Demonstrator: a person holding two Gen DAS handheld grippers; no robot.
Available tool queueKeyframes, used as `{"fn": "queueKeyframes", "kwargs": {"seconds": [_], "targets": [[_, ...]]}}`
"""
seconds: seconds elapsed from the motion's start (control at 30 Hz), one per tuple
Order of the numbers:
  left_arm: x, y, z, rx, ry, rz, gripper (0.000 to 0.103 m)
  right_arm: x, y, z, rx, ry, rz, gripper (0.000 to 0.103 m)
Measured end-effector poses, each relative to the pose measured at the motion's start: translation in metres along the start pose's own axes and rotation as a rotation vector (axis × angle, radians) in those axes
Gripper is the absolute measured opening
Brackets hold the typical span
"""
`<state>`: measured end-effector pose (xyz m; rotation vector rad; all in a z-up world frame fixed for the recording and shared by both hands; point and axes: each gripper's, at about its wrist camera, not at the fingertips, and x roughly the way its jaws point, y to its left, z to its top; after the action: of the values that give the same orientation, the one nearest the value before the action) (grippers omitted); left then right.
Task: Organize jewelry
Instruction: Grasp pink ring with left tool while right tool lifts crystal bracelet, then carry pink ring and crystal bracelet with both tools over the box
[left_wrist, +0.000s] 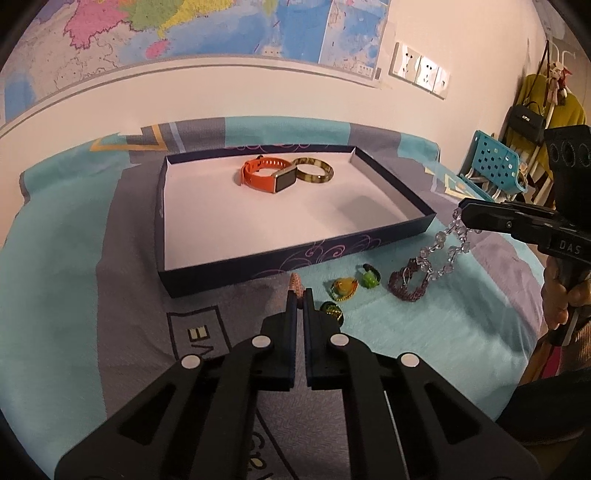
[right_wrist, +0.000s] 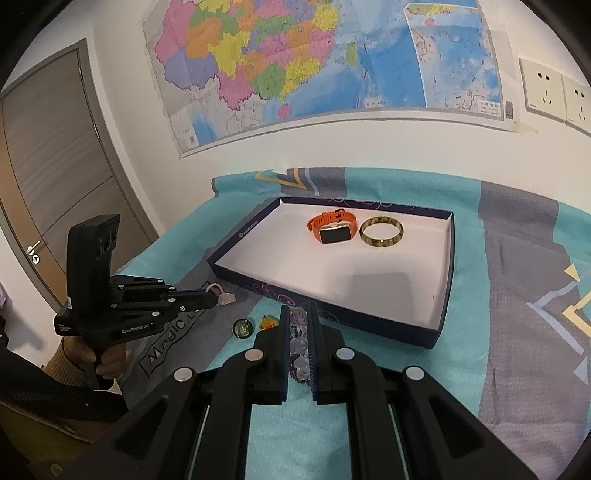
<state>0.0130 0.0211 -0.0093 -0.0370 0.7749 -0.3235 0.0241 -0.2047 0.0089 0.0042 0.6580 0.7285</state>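
A dark blue tray (left_wrist: 295, 254) (right_wrist: 332, 314) with a white floor holds an orange watch (left_wrist: 266, 175) (right_wrist: 332, 227) and a mottled bangle (left_wrist: 316, 173) (right_wrist: 381, 230). My left gripper (left_wrist: 300, 295) (right_wrist: 212, 295) is shut on a pink bracelet (left_wrist: 296, 282) (right_wrist: 221, 291) just in front of the tray. My right gripper (left_wrist: 463, 214) (right_wrist: 298, 314) is shut on a clear crystal bead bracelet (left_wrist: 448, 245) (right_wrist: 299, 347), which hangs from it right of the tray's corner.
On the teal and grey cloth lie a purple bracelet (left_wrist: 410, 282), a yellow ring (left_wrist: 345, 288) (right_wrist: 267, 322), a green ring (left_wrist: 369, 277) and a dark green piece (left_wrist: 332, 312) (right_wrist: 243, 326). A blue basket (left_wrist: 491, 162) stands far right. A wall with a map is behind.
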Motion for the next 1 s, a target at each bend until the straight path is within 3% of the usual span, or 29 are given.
{"fn": "queueKeyframes", "kwargs": {"seconds": [1.0], "targets": [[-0.01,-0.011,0.028,0.059,-0.059,0.012,0.004,0.003,-0.011,0.029,0.009,-0.047,-0.019,0.007]]}}
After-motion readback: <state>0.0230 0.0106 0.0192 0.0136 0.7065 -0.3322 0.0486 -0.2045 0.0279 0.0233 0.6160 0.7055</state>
